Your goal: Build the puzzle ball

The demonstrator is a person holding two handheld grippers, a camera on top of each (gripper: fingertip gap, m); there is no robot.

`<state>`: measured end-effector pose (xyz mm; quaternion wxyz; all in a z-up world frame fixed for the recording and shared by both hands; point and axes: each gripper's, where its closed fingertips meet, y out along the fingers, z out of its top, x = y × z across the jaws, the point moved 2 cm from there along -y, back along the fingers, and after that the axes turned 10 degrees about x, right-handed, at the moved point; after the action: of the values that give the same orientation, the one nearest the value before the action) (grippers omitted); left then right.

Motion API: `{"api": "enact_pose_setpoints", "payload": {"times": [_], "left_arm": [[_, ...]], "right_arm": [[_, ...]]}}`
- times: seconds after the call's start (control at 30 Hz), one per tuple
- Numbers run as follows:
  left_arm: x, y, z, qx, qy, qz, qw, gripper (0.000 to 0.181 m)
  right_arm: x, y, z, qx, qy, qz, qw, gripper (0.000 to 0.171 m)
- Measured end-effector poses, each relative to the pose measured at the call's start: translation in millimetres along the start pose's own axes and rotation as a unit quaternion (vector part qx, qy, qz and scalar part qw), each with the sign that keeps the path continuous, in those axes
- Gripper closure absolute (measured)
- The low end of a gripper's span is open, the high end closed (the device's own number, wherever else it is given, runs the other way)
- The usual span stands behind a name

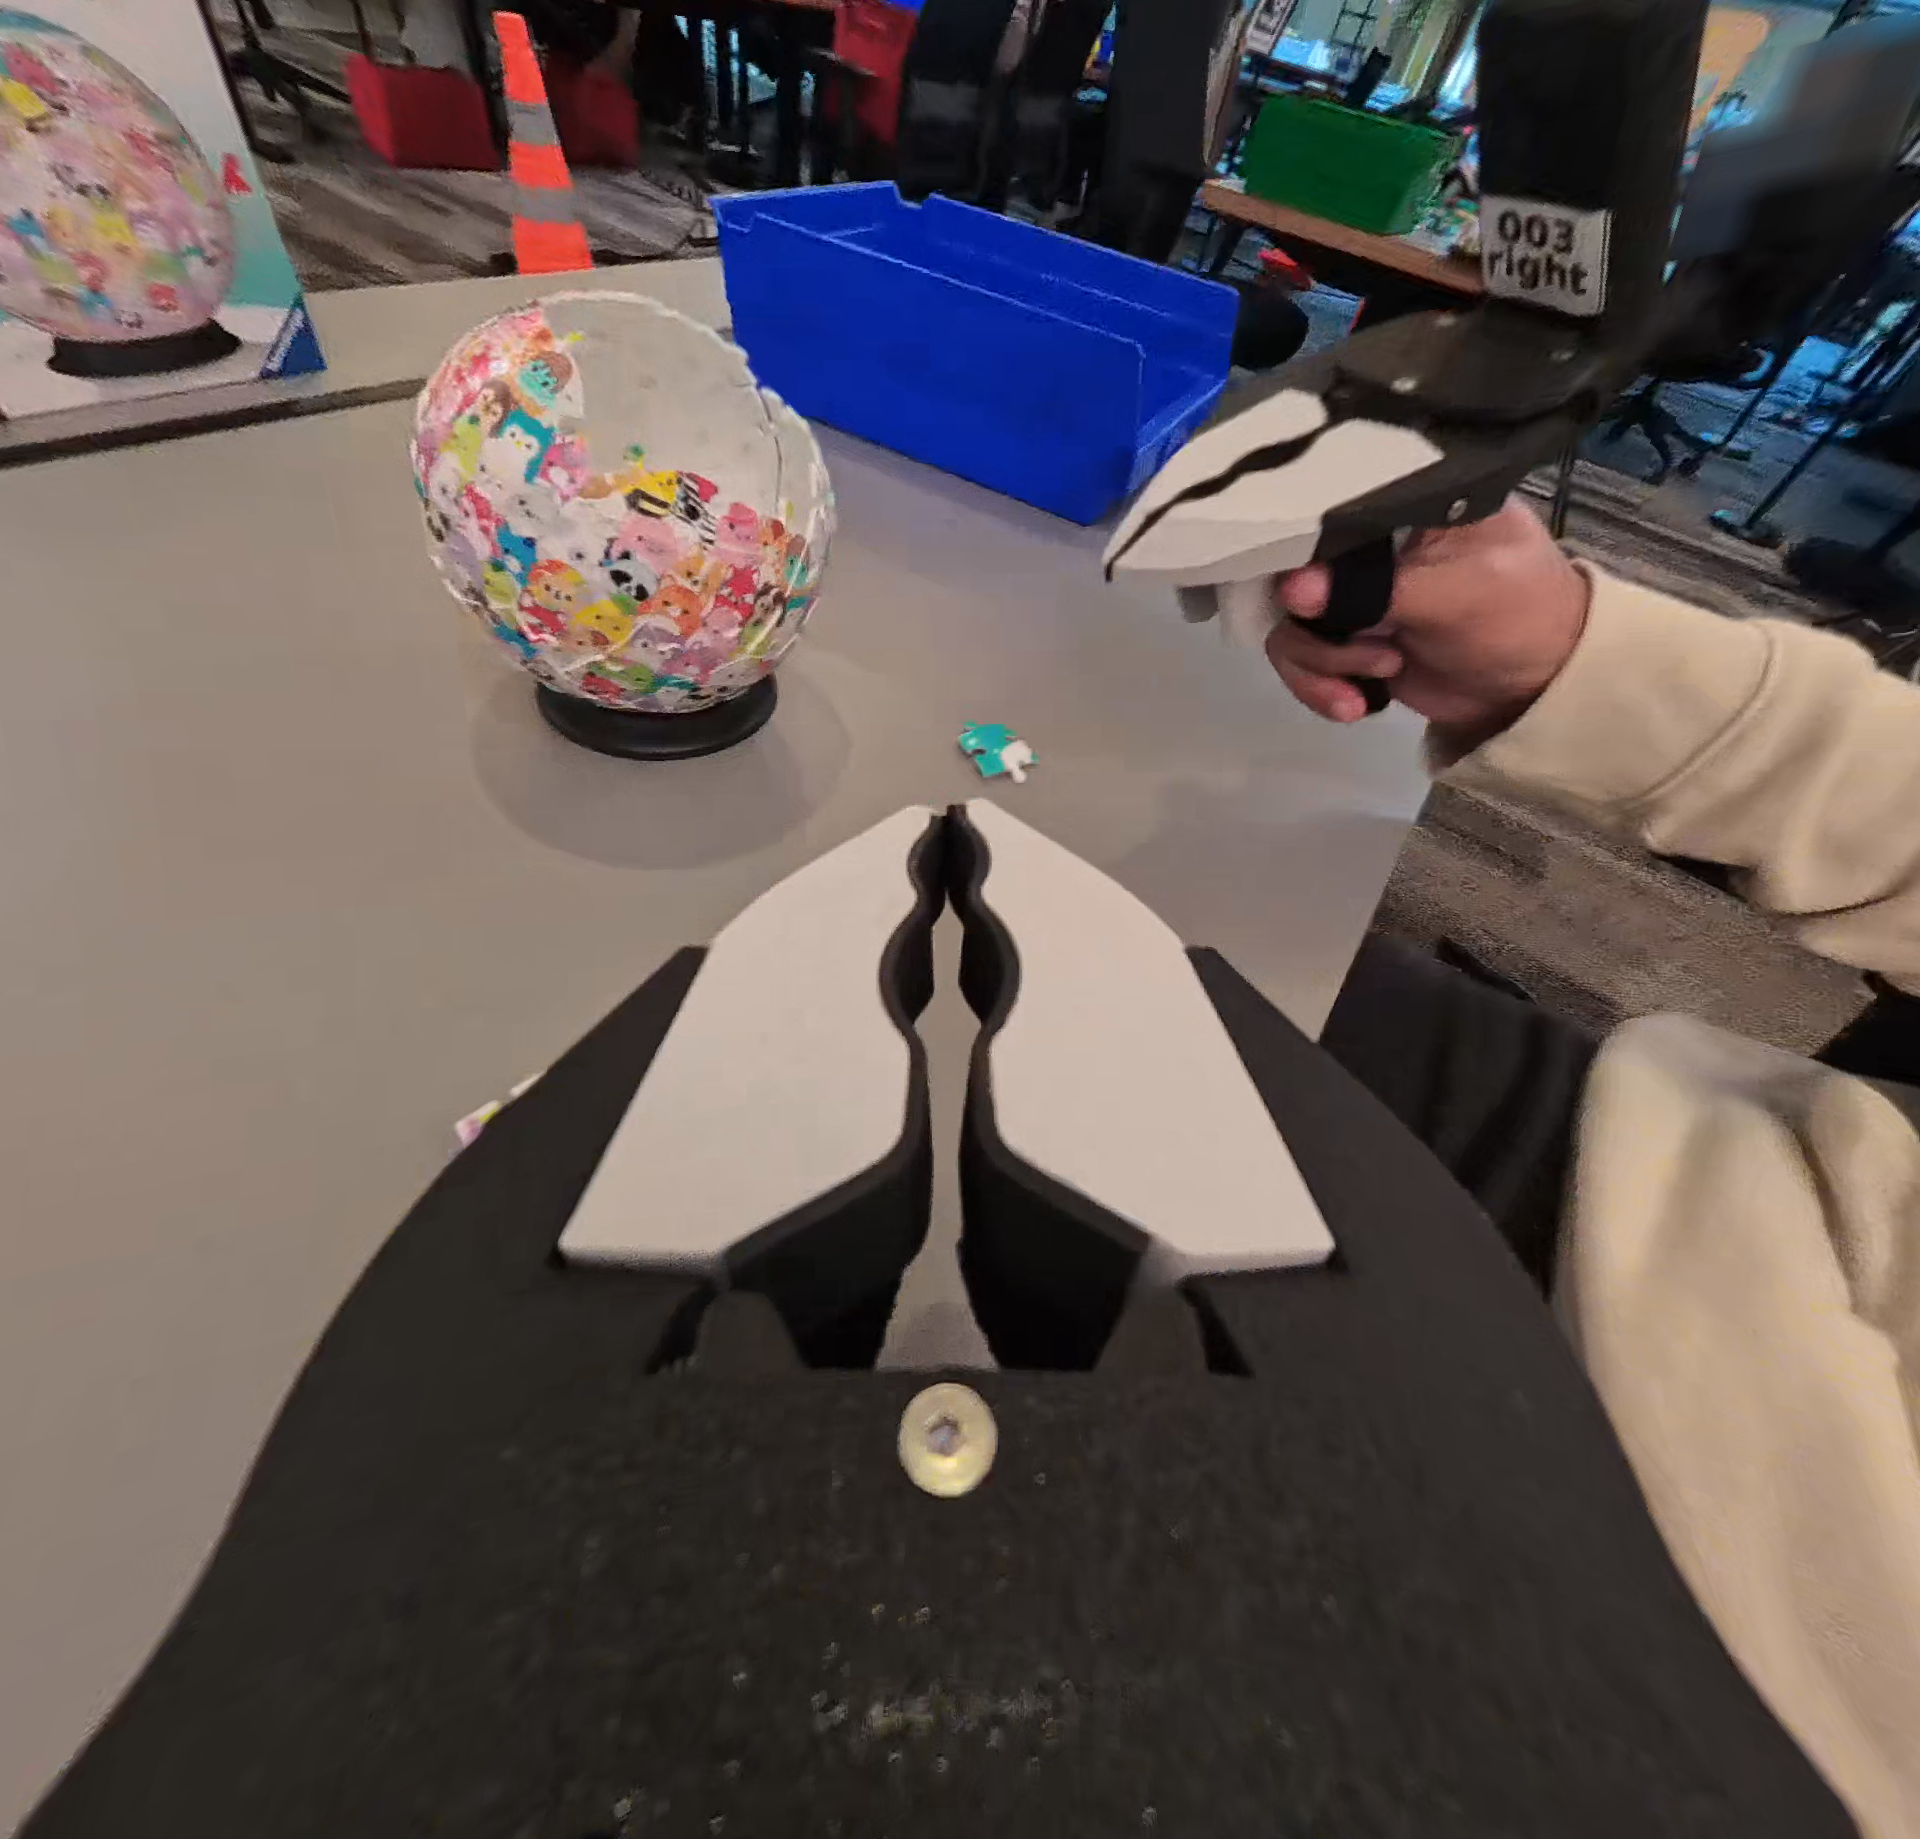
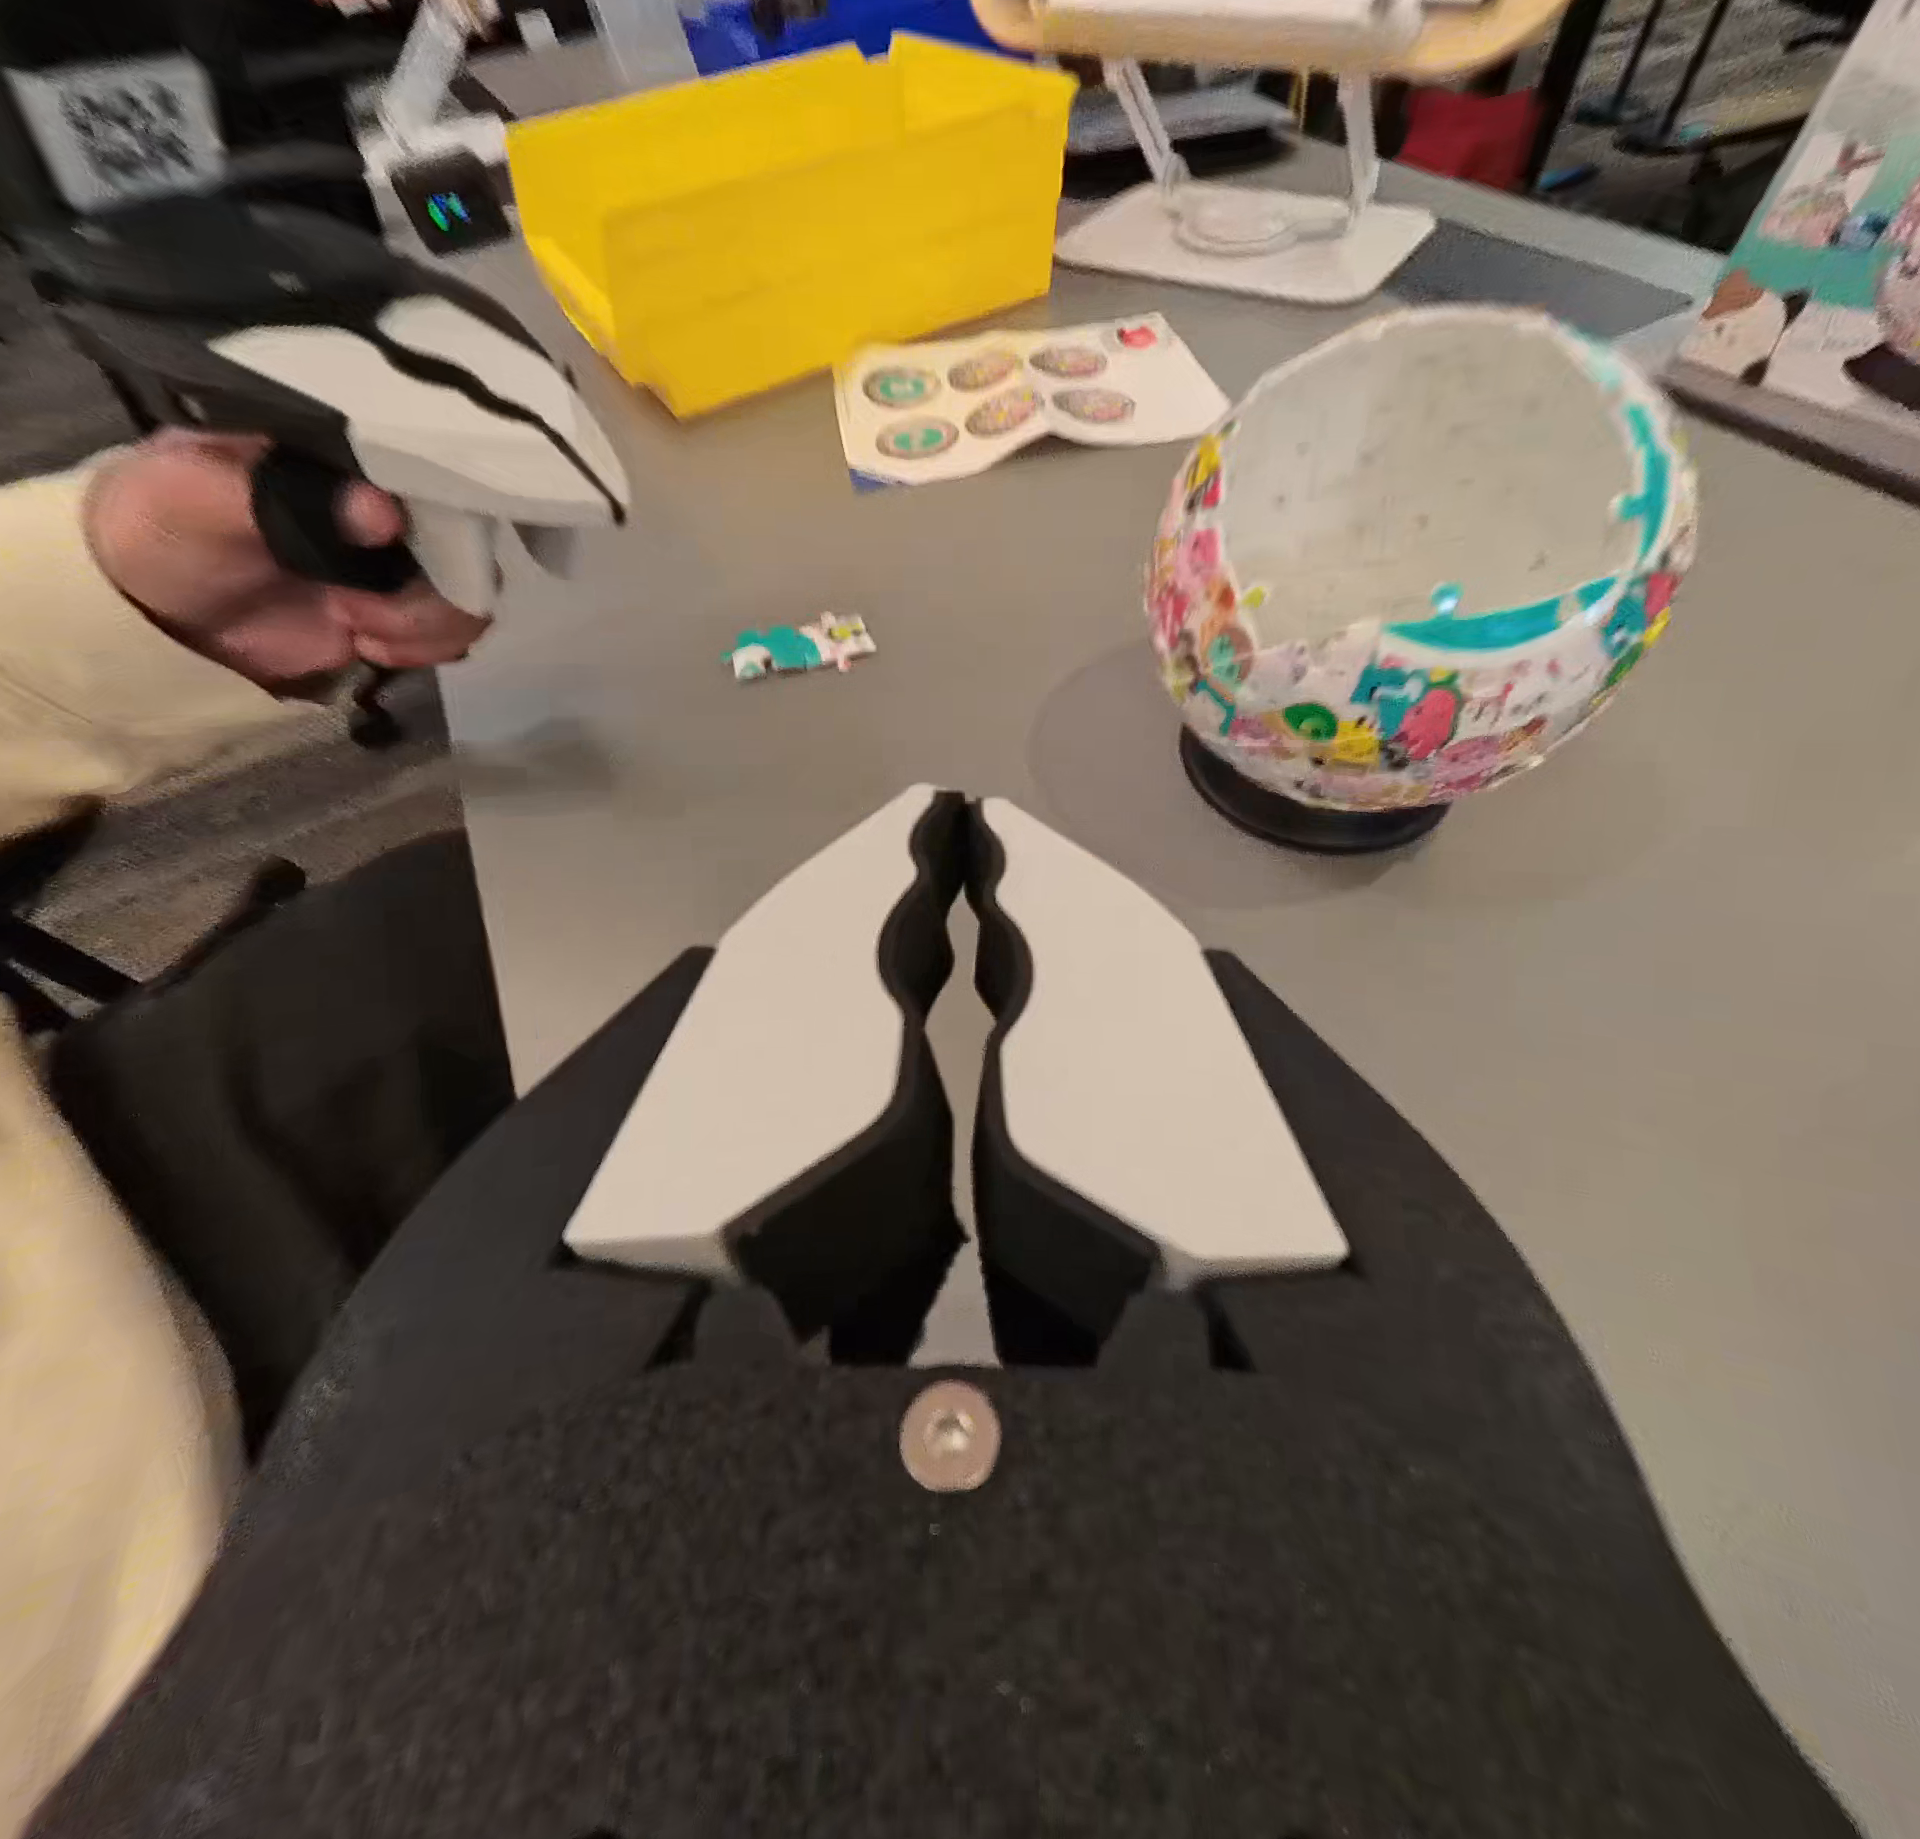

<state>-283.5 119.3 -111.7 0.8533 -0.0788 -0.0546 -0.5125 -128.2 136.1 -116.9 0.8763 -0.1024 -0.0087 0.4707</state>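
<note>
1. Over the grey surface, left wrist view: the left gripper hangs with its jaws closed on nothing. The half-built puzzle ball sits on a black stand, its top open. A loose teal piece lies near, apart from the ball, and the blue bin stands behind. The right gripper hovers above the surface, jaws closed and empty. Risk: closed jaws coming down on the flat piece would likely push it along rather than lift it.

2. Across the same surface, right wrist view: the right gripper points toward the joined pieces lying flat, well apart from the ball. A yellow bin and an instruction sheet lie beyond. Risks: thin pieces give little edge to grip and may slip or come apart; pressing one onto the open rim could tip the ball off its stand or spring neighbouring pieces loose.
</note>
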Motion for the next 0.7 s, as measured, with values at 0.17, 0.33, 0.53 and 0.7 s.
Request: {"api": "enact_pose_setpoints", "payload": {"times": [0.17, 0.33, 0.53, 0.7], "left_arm": [[-11, 2, 3, 0.018, -0.013, 0.010, 1.000, 0.181], [-30, 4, 1, 0.026, -0.028, 0.020, 0.999, 0.181], [-40, 7, 18, 0.035, -0.066, 0.019, 0.997, 0.181], [-69, 11, 30, -0.001, -0.108, -0.007, 0.994, 0.116]], "right_arm": [[1, 8, -22, -0.020, -0.003, -0.014, 1.000, 0.170], [8, 4, -22, -0.004, 0.006, -0.012, 1.000, 0.170], [46, -3, -25, -0.037, 0.021, -0.047, 0.998, 0.166], [90, -13, -21, -0.038, 0.054, -0.020, 0.998, 0.104]]}}
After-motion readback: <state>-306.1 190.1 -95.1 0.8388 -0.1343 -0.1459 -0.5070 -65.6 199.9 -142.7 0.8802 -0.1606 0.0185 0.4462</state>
